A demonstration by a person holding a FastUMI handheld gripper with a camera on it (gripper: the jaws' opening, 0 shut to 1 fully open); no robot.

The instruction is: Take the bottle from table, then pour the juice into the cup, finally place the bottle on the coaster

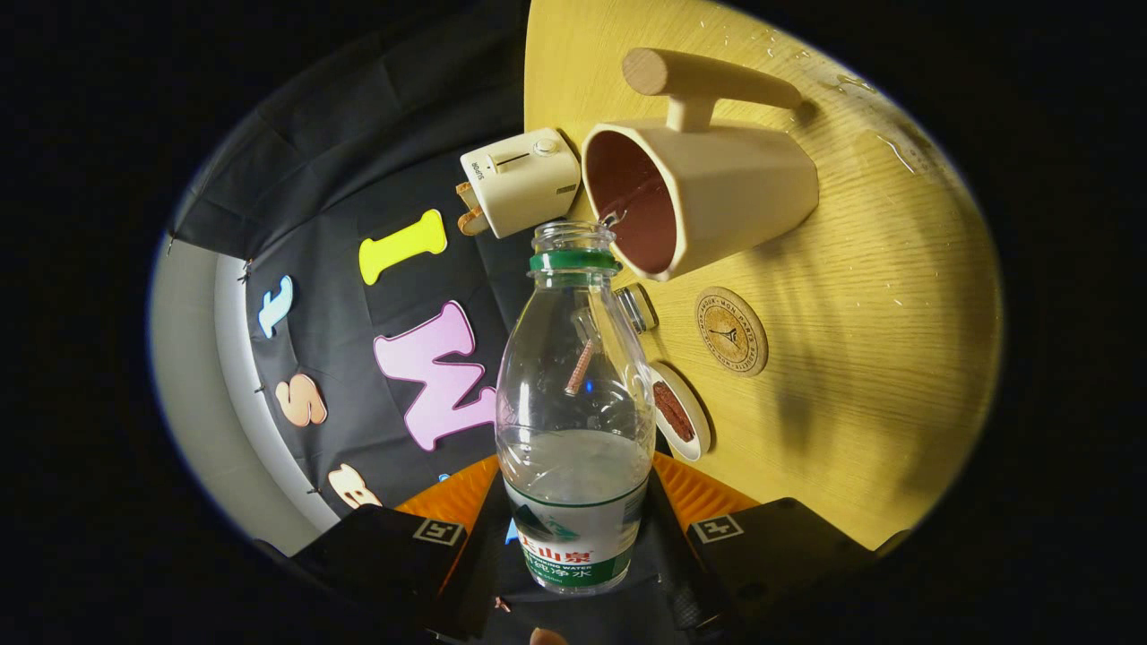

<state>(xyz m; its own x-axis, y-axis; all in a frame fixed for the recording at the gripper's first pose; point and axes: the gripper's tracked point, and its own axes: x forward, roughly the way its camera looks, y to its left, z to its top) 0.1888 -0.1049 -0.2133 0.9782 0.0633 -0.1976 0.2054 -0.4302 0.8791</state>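
Gripper clamped on a clear plastic water bottle, both fingers pressing its labelled lower body from either side. Bottle uncapped, green ring at the neck, liquid pooled in the lower part just above the label; upper part clear, showing a brown stick shape through the plastic, hard to tell whether reflection or object behind. Whole scene rolled sideways, so the wooden table stands like a wall at 3 o'clock of the bottle. Open mouth of the bottle touching or just beside the rim of a cream cup at 1 o'clock, dark reddish-brown inside, with a wooden bar handle on a short stem. Thin thread of liquid seen at the bottle's lip against the cup's rim. Round cork coaster at 2 o'clock of the bottle's body, just beyond the cup, bare on the table. Small white dish with a brown strip in it right beside the bottle's shoulder at 3 o'clock. Small clear glass jar between bottle neck and coaster. White toaster at 11 o'clock of the bottle's mouth, near the cup.
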